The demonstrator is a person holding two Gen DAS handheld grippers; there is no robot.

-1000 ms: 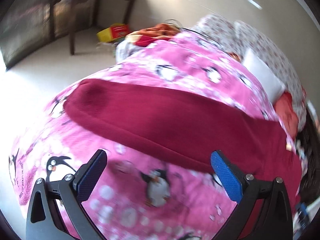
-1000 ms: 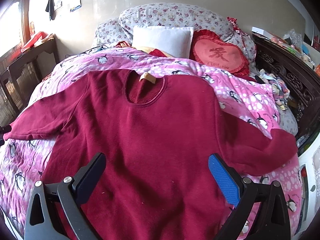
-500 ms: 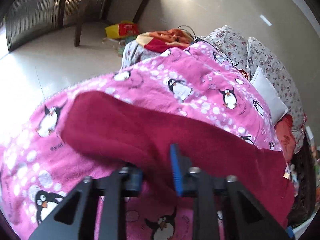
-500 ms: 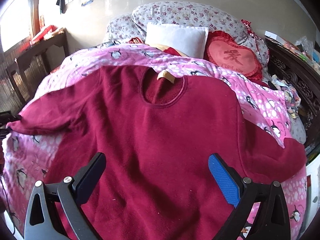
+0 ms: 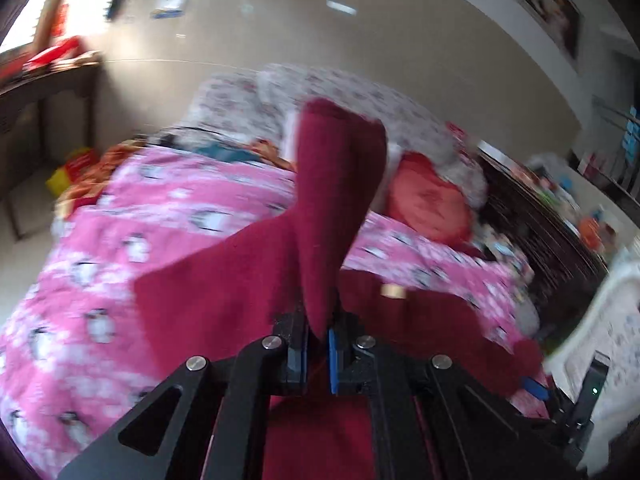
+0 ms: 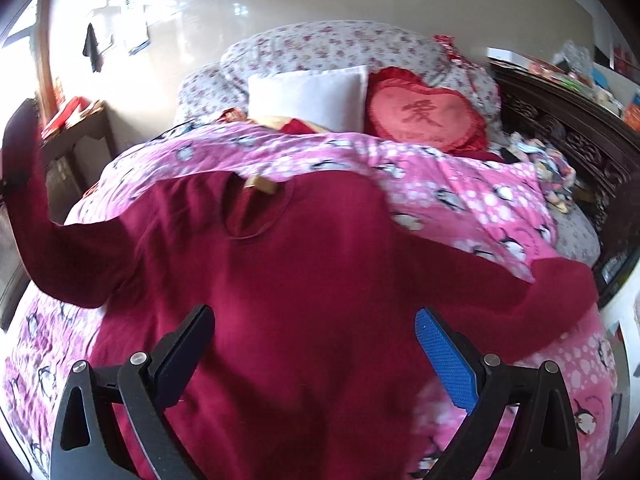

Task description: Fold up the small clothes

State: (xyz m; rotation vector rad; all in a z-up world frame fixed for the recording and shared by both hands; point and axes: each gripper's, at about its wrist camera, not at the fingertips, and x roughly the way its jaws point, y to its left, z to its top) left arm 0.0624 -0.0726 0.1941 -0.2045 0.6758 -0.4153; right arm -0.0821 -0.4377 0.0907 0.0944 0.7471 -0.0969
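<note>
A dark red long-sleeved sweater (image 6: 304,264) lies spread, neck away from me, on a pink penguin blanket (image 6: 460,200). My left gripper (image 5: 317,344) is shut on the sweater's left sleeve (image 5: 336,184), which stands up out of the pads, lifted off the bed. In the right wrist view that raised sleeve (image 6: 28,184) arcs up at the far left edge. My right gripper (image 6: 312,344) hangs open above the sweater's lower body, nothing between its fingers. The right sleeve (image 6: 552,296) lies out flat toward the bed's right side.
A white pillow (image 6: 308,96), a red heart cushion (image 6: 424,116) and floral pillows (image 6: 340,44) line the head of the bed. A dark carved frame (image 6: 568,140) with clutter runs along the right. A wooden table (image 6: 76,136) stands at left by the wall.
My left gripper shut on the left sleeve and swung up and toward the sweater's body, lifting the sleeve off the blanket. My right gripper drifted a little and stays open.
</note>
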